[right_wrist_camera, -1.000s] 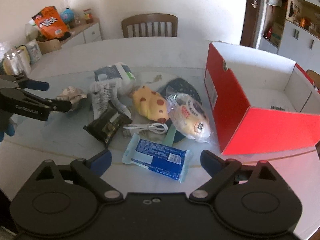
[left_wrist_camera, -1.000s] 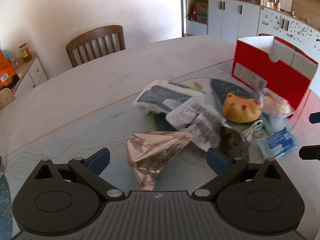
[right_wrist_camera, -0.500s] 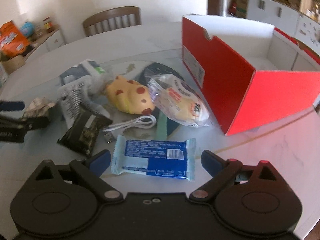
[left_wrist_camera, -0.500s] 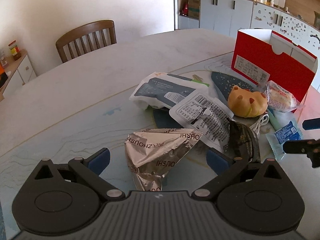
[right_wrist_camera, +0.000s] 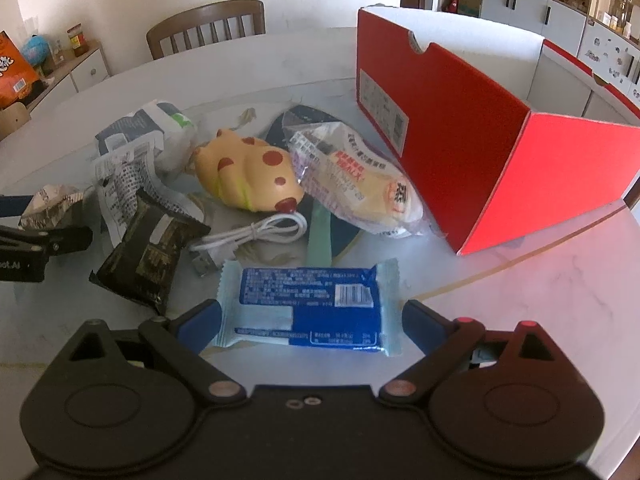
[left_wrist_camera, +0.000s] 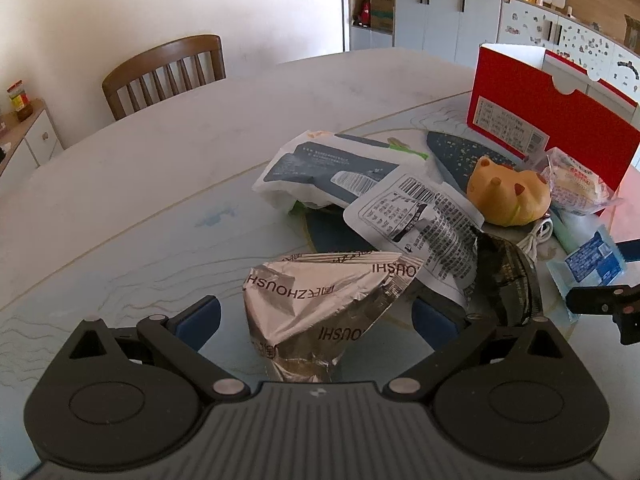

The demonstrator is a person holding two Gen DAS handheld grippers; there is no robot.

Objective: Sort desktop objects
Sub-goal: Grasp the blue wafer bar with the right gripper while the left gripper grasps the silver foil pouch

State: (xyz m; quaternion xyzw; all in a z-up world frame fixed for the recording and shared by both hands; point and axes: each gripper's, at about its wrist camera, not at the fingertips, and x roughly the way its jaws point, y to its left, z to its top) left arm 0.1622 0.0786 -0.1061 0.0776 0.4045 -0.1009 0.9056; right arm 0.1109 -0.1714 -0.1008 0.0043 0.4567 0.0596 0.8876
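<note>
My left gripper [left_wrist_camera: 316, 316] is open, its jaws on either side of a silver foil packet [left_wrist_camera: 320, 312] lying on the table. My right gripper [right_wrist_camera: 310, 316] is open around a blue-and-white snack packet [right_wrist_camera: 308, 304]. Between them lie a dark packet [right_wrist_camera: 148, 252], a white printed pouch [left_wrist_camera: 420, 220], a wipes pack [left_wrist_camera: 332, 172], a yellow spotted toy [right_wrist_camera: 248, 172], a white USB cable [right_wrist_camera: 256, 232] and a wrapped bun [right_wrist_camera: 360, 184]. An open red shoebox [right_wrist_camera: 480, 136] stands to the right. The left gripper also shows in the right wrist view [right_wrist_camera: 36, 220].
The pile sits on a round pale table [left_wrist_camera: 180, 152]. A wooden chair [left_wrist_camera: 164, 72] stands behind it. A dark blue mat [left_wrist_camera: 456, 148] lies under the items. Cabinets [left_wrist_camera: 440, 12] line the far wall.
Both grippers moved forward and lower. The foil packet now lies between the left jaws and the blue packet between the right jaws. Both stayed open.
</note>
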